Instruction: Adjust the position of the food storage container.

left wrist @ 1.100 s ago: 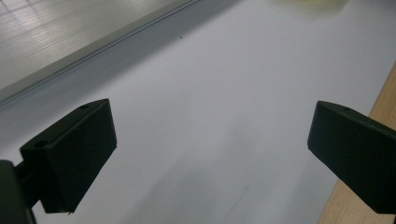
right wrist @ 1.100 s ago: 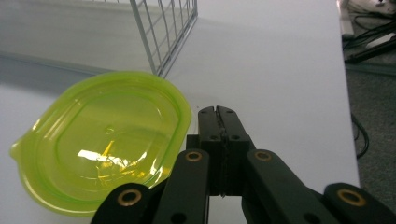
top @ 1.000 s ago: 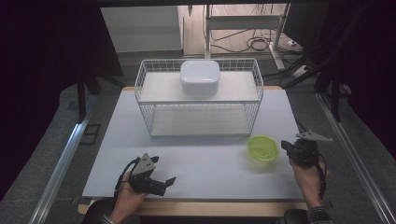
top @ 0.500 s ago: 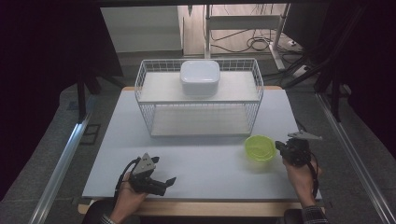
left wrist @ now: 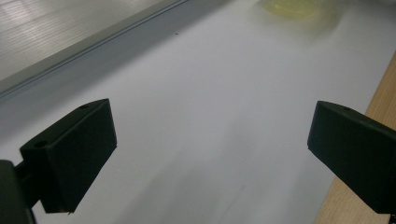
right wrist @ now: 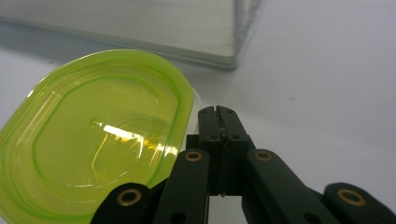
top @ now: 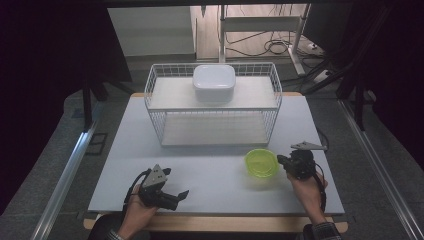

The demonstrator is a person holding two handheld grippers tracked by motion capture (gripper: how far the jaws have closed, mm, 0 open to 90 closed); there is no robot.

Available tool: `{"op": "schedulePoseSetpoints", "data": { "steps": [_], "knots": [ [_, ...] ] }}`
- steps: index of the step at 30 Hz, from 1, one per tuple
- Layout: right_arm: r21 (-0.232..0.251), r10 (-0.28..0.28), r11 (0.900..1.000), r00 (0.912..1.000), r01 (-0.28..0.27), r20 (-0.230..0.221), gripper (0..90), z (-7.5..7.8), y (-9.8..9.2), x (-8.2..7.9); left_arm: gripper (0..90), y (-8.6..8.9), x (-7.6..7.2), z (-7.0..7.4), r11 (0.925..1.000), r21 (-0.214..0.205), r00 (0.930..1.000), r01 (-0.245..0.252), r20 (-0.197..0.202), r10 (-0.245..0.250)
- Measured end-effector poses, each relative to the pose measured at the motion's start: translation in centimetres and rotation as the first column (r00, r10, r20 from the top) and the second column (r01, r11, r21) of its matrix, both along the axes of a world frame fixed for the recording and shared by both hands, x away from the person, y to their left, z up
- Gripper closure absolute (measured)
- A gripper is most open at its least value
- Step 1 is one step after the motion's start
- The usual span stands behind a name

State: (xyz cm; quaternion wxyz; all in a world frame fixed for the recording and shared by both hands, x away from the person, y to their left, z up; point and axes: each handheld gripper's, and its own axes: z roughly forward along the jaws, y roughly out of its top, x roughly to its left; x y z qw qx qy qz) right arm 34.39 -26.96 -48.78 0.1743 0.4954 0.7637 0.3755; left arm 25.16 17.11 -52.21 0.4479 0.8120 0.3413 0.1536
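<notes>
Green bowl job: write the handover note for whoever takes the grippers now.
Right gripper: fingers shut on nothing, tips against the green bowl at its right rim, apparently nudging it.
Left gripper: open, idle at the table's near left.
Bowl: upright on the table, in front of the wire rack, right of centre.
White box: on the rack's top shelf.
Done: bowl contacted.
Left: probably placing the bowl; lower shelf free.

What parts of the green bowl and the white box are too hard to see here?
- Green bowl, right gripper view: its near edge is hidden behind the shut right gripper, so contact cannot be judged.
- Green bowl, left gripper view: cut off by the top edge and blurred.
- White box, high view: whether anything is inside cannot be seen from above.
- Wire rack, right gripper view: blurred and cut off at the top.
</notes>
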Motion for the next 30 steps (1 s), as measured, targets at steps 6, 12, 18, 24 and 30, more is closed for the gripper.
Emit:
{"op": "schedulePoseSetpoints", "data": {
  "steps": [6,12,18,24,30],
  "knots": [
    [0.062,0.078,0.9952,0.9961,-0.076,-0.041,89.7,-0.3,2.4,-0.3,1.0,-0.1,0.0,0.0,1.0,0.002,1.0,0.004,-0.001,-0.004],
    [0.045,0.13,0.9907,0.9905,-0.128,-0.045,89.6,-0.3,3.8,-0.7,1.0,-0.1,-0.1,0.0,1.0,0.006,1.0,0.007,0.002,-0.007],
    [0.016,0.139,0.9902,0.9874,-0.139,-0.074,89.5,-0.9,3.3,-1.4,1.1,-0.1,-0.1,0.0,0.9999,0.007,1.0,0.008,0.002,-0.008],
    [0.012,0.185,0.9827,0.9733,-0.185,-0.136,89.2,-1.7,4.2,-2.6,1.1,-0.1,-0.1,0.0,0.9999,0.011,1.0,0.009,0.004,-0.009],
    [0.039,0.202,0.9794,0.9675,-0.198,-0.152,89.2,-2.0,4.7,-2.5,1.1,-0.2,-0.1,0.0,0.9998,0.013,0.9999,0.011,0.0,-0.011]
  ]
}}
